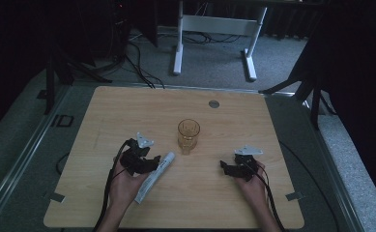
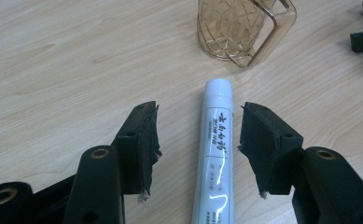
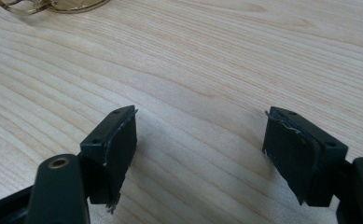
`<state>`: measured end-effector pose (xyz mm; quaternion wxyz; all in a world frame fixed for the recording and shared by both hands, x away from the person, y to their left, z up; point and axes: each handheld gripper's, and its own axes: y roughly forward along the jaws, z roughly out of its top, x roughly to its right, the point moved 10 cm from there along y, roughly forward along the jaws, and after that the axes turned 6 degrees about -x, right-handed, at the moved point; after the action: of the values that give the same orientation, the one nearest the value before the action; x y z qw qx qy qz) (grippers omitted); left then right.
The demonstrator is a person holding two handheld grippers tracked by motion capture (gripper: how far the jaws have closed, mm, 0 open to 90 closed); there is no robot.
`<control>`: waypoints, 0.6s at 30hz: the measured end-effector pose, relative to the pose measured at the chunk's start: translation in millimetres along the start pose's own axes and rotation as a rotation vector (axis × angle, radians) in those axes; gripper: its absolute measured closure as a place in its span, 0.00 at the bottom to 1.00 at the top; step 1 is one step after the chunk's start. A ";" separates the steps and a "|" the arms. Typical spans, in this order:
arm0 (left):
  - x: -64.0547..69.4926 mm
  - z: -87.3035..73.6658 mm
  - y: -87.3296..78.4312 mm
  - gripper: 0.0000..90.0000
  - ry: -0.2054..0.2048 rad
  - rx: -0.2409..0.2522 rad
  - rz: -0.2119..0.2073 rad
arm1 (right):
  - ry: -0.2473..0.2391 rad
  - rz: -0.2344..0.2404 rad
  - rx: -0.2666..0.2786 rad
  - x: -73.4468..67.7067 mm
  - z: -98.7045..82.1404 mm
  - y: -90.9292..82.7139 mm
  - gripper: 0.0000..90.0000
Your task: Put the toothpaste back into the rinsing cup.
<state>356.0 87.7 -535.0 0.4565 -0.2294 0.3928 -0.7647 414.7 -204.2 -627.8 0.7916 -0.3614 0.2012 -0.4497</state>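
We see a big wooden worktop (image 1: 127,111). On it, near the middle, stands an amber cup (image 1: 189,134) with a handle. A white tube (image 1: 155,177) lies flat on the wood, just in front of the cup and a bit to the left, its cap pointing at the cup. The left gripper (image 2: 195,135) sits low over the tube with its jaws apart, one on each side. They do not seem to touch it, though we cannot be sure. The right gripper (image 3: 200,140) is well apart, over bare wood, jaws wide apart and holding nothing.
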 end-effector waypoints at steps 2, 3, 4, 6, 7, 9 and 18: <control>1.9 -0.2 -0.3 0.52 0.006 -0.010 -0.004 | 0.000 0.000 0.000 0.0 0.0 0.0 0.28; 1.9 -0.2 -0.3 0.52 0.006 -0.010 -0.004 | 0.000 0.000 0.000 0.0 0.0 0.0 0.28; 2.3 -0.1 -0.5 0.52 0.012 -0.012 -0.004 | 0.000 0.000 0.000 0.0 0.0 0.0 0.28; 3.5 0.0 -0.2 0.52 0.015 -0.019 -0.009 | 0.000 0.000 0.000 0.0 0.0 0.0 0.28; 4.2 -0.1 0.1 0.52 0.016 -0.025 -0.011 | 0.000 0.000 0.000 0.0 0.0 0.0 0.28; 5.1 -0.2 0.3 0.52 0.023 -0.031 -0.012 | 0.000 0.000 0.000 0.0 0.0 0.0 0.28; 7.9 -2.6 2.5 0.52 0.035 -0.069 -0.020 | 0.000 0.000 0.000 0.0 0.0 0.0 0.28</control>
<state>351.7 81.1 -538.5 0.4338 -0.2357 0.4246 -0.7589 414.7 -204.2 -627.8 0.7916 -0.3614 0.2012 -0.4497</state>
